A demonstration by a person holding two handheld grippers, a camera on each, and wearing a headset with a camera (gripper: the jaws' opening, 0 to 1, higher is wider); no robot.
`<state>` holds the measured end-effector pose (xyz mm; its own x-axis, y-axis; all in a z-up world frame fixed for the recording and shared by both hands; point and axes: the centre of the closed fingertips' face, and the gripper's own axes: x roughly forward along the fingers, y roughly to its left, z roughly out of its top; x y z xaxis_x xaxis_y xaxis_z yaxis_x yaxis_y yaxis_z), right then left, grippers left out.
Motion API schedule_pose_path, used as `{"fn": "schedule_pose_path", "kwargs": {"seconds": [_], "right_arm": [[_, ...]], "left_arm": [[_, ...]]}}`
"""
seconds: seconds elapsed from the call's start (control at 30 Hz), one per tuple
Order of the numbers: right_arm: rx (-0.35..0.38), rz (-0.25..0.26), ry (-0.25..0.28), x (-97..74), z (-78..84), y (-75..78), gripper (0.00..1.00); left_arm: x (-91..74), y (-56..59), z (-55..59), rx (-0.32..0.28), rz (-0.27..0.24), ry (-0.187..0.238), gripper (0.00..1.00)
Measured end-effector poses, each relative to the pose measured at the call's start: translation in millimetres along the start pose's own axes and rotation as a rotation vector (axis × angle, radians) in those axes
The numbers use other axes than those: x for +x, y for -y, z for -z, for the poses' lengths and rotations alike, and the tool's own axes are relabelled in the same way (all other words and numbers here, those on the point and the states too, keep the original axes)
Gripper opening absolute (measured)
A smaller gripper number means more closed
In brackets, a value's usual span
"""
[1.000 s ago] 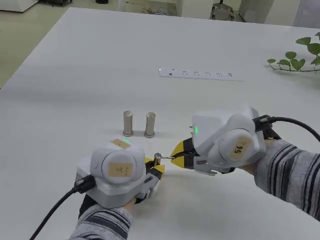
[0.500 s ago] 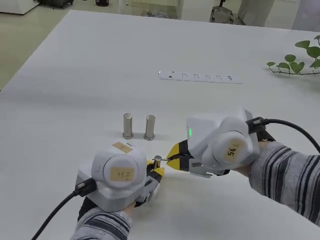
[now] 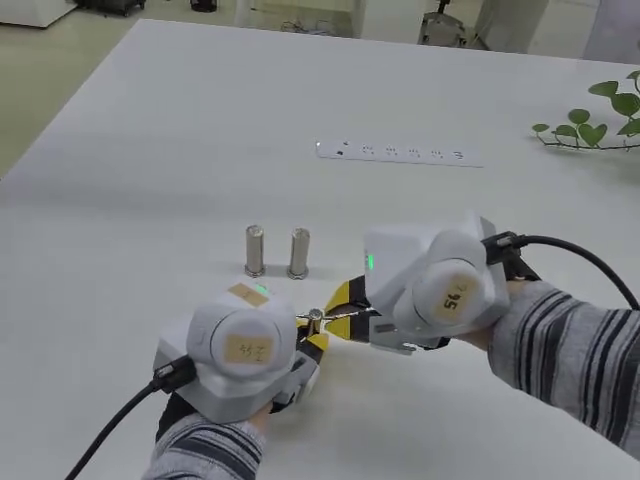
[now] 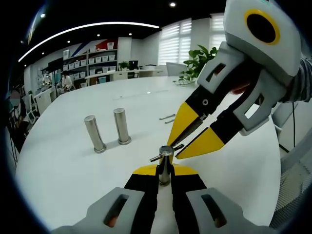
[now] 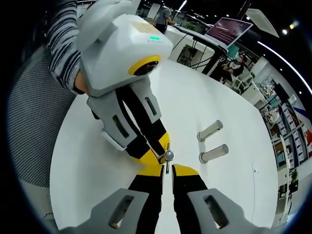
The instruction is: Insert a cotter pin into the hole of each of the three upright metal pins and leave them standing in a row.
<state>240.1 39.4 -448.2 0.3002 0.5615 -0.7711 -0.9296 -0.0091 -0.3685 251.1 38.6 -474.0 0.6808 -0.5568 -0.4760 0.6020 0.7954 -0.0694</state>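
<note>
Steel pin (image 4: 166, 163), clenched upright in L claw (image 4: 165, 171) on the table (image 3: 200, 150) nr 2 bare pins (image 3: 255, 250), is getting threaded as R claw (image 4: 174, 149), gripping the cotter pin (image 4: 157, 158), is closing in, prob. 1st of 3.

the left gripper (image 3: 311, 338) and right gripper (image 3: 340, 311) have rounded pale grey housings, each with a tan handwritten label (image 3: 245, 348) and a small green light. a black cable (image 3: 105, 428) leaves the left one toward 7 o'clock and the right one toward 2 o'clock. the jaws are black with yellow tips. the sleeves (image 3: 572, 348) are grey with dark stripes.
</note>
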Motion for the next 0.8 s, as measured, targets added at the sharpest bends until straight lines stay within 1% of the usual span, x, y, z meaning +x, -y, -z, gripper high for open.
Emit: {"fn": "schedule_pose_path", "kwargs": {"seconds": [0.1,0.2,0.27,0.5,0.7,0.73,0.8], "right_arm": [[-0.003,0.008,-0.016,-3.2,2.5,1.7,0.01],[0.013,0.013,-0.018,-9.0,3.6,2.4,0.01],[0.019,0.010,-0.023,-9.9,5.1,1.6,0.00],[0.031,0.000,-0.022,-9.1,5.4,-0.1,0.00],[0.019,-0.004,-0.022,-7.2,3.4,-0.6,0.00],[0.024,-0.009,-0.031,-6.9,5.4,-1.3,0.00],[0.020,-0.008,-0.028,-5.1,5.4,-0.7,0.00]], "left_arm": [[0.1,-0.1,0.0,0.002,-0.001,0.000,0.05],[0.1,-0.2,0.1,0.000,0.001,0.000,0.05],[0.2,-0.2,0.0,0.001,0.000,0.000,0.05],[0.3,0.0,-0.2,0.001,0.000,0.000,0.05],[0.4,-0.2,-0.1,0.000,-0.007,-0.001,0.05],[0.5,-0.3,-0.2,0.000,-0.008,-0.001,0.05],[0.6,-0.3,-0.2,0.000,-0.008,-0.001,0.05]]}}
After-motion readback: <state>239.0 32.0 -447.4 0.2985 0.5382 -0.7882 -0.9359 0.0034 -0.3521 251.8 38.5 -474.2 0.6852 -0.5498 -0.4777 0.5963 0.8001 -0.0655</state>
